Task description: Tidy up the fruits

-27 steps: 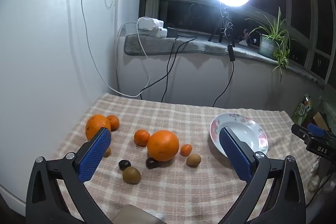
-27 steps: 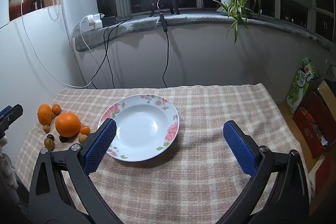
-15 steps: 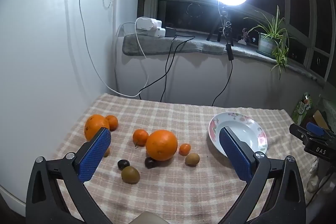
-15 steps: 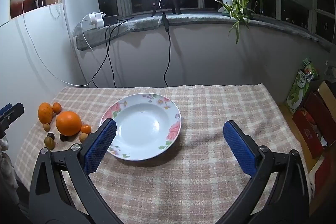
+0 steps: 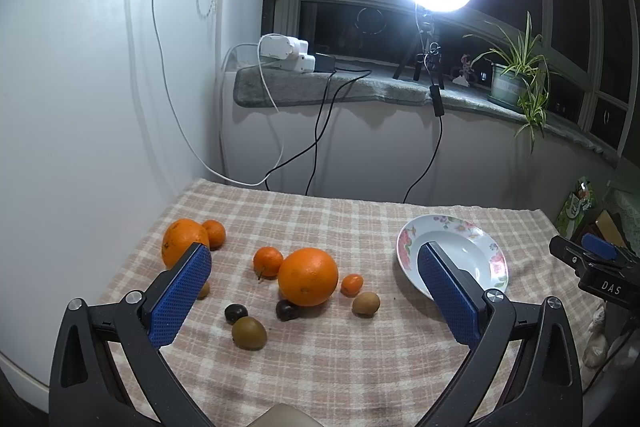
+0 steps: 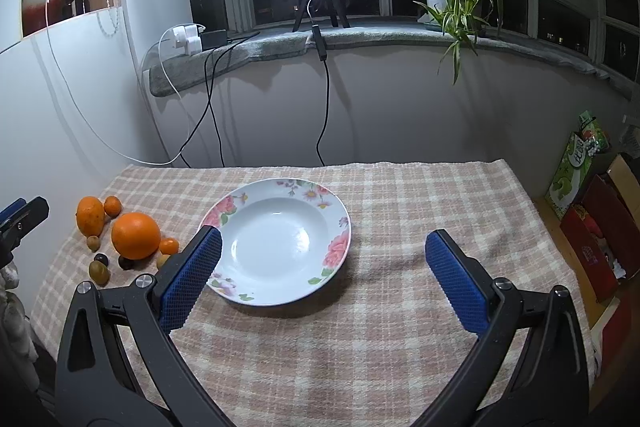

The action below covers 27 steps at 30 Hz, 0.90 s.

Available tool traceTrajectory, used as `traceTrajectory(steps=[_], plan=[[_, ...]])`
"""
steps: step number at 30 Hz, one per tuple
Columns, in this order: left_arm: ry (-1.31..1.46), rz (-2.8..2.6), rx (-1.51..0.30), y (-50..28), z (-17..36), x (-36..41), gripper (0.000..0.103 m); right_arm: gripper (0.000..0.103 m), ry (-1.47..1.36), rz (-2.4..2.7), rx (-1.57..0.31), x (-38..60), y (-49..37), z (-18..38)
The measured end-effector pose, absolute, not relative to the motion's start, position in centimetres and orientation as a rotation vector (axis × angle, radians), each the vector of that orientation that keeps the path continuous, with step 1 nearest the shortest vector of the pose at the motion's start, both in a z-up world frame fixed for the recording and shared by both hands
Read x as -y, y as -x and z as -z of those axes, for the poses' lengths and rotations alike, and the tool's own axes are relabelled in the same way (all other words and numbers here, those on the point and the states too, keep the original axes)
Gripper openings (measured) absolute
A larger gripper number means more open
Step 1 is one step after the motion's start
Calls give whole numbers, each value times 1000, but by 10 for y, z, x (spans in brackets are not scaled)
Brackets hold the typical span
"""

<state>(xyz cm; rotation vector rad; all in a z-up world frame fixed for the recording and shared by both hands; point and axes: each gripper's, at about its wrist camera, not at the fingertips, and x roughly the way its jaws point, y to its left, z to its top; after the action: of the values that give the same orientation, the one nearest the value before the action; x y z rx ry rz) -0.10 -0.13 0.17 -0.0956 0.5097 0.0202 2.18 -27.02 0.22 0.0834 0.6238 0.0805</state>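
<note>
Fruit at our left, plate at our right, nothing held.

Our left gripper (image 5: 314, 291) gapes wide and empty; the big orange (image 5: 307, 277) sits at twelve o'clock between its pads, small fruits crowding it. The empty plate (image 5: 487, 247) lies at two o'clock. Our right gripper (image 6: 322, 269), equally wide, faces that plate.

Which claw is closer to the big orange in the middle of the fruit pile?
Left. The left claw hangs open right in front of the big orange, which sits between its pads' lines. The right claw is open over by the floral plate, with the orange off to its left.
</note>
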Motion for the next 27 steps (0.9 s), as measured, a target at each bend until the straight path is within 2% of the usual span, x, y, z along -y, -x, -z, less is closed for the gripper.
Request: traceTrajectory(steps=[27], plan=[[89, -19, -505, 0, -6, 4, 102, 103, -89, -98, -625, 266, -22, -4]])
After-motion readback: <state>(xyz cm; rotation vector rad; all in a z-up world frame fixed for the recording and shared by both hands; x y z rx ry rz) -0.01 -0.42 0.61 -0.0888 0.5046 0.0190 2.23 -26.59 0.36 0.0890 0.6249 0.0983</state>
